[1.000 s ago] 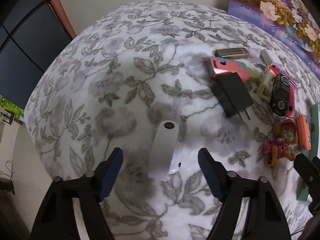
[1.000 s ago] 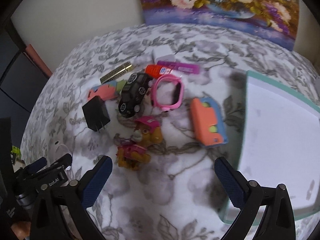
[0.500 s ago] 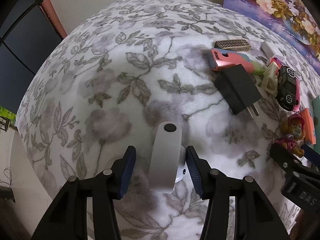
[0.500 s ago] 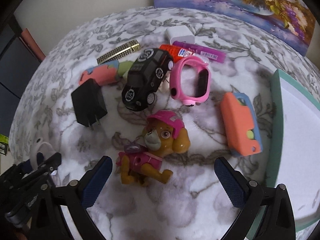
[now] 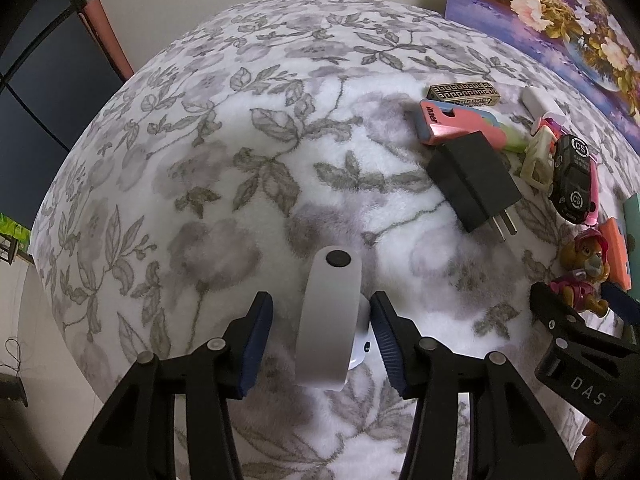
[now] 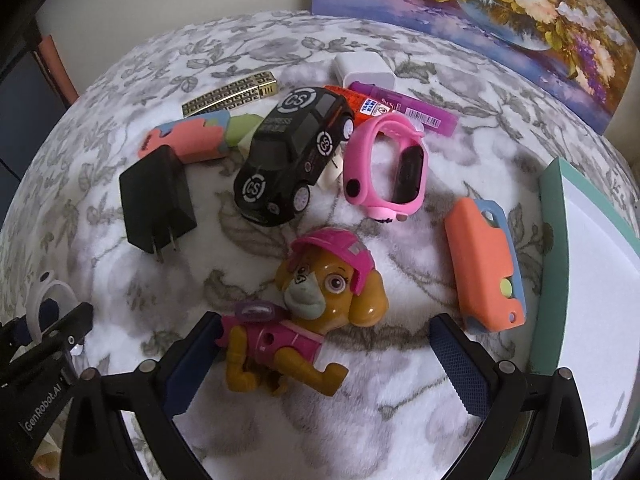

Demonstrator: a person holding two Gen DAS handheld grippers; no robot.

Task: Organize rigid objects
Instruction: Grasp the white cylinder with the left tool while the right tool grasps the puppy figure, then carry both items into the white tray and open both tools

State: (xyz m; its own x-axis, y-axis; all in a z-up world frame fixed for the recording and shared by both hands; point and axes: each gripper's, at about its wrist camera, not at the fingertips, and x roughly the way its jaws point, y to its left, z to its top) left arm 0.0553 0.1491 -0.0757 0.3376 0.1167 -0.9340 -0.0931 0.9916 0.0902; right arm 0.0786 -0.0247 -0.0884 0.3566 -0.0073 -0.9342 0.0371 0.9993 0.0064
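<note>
— Comparing with a second ago, what changed?
— The left gripper (image 5: pixel 320 340) narrowed around the white band (image 5: pixel 330 316); one pad touches, the other I cannot tell. The right gripper (image 6: pixel 326 364) came down, wide open, astride the toy dog (image 6: pixel 304 320).
— And the band's direction?
— Its long axis points away, between the fingers, on the floral cloth (image 5: pixel 240 160).

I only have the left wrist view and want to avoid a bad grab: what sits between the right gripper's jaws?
Observer: The toy dog lies between the right gripper's jaws, which are wide open around it.
Operator: Where could it go?
Observer: A teal-rimmed box with a white inside stands just right of that gripper.
Operator: What's the pink thing behind the black car?
Observer: A pink watch with a dark screen, lying on its side beside the car.
</note>
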